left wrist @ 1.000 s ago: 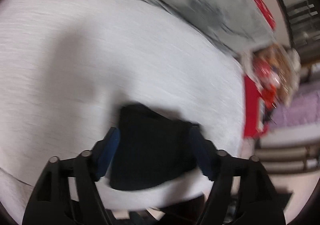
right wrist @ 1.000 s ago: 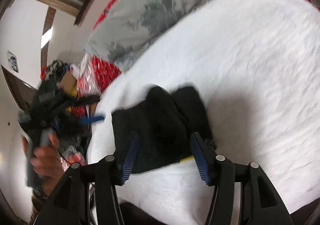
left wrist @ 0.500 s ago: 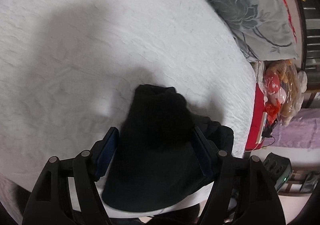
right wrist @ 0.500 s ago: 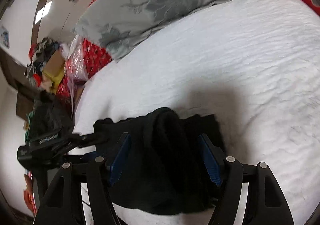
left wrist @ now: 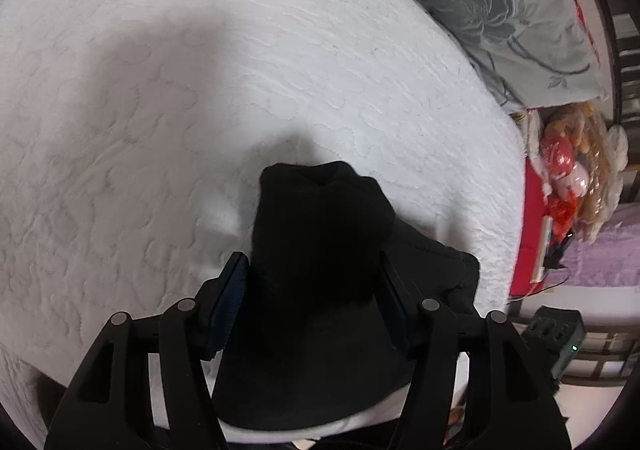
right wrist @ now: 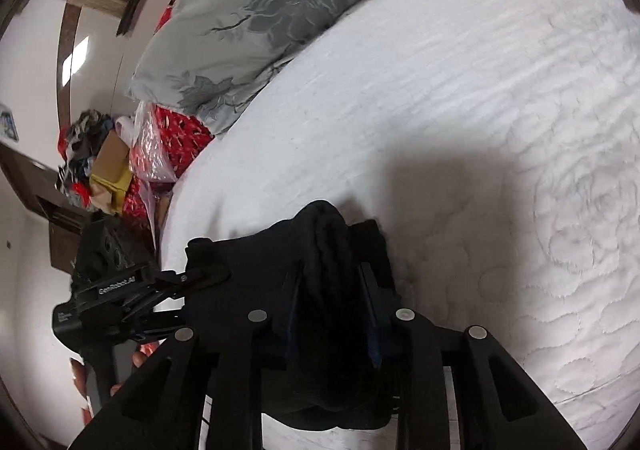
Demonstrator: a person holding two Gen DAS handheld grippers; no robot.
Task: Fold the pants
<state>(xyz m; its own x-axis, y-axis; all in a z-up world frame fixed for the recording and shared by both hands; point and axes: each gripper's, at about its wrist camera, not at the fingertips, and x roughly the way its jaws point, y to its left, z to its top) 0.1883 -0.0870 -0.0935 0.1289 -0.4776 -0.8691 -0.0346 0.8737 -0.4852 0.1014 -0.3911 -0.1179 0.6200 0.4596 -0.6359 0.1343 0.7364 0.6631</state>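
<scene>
The black pants (left wrist: 320, 226) lie bunched near the edge of a white quilted bed (left wrist: 180, 89). In the left wrist view, my left gripper (left wrist: 312, 266) straddles a raised hump of the fabric. Its jaws are closing and the blue pads (left wrist: 234, 290) touch both sides of the hump. In the right wrist view, my right gripper (right wrist: 330, 270) is closing on a narrow ridge of the pants (right wrist: 328, 226), pinched between its pads. The left gripper (right wrist: 208, 274) also shows there, at the pants' left edge.
A grey flowered pillow (left wrist: 500, 9) (right wrist: 260, 9) lies at the head of the bed (right wrist: 480, 129). Plastic bags and boxes (right wrist: 132, 153) crowd the floor beside the bed, with a stuffed bag (left wrist: 572, 169) and a black power strip (left wrist: 560, 334). The bed edge runs just below the pants.
Both grippers came down over the black pants, which now fill the space between the fingers. The right jaws narrowed sharply onto a fabric ridge. The left jaws narrowed a little.
</scene>
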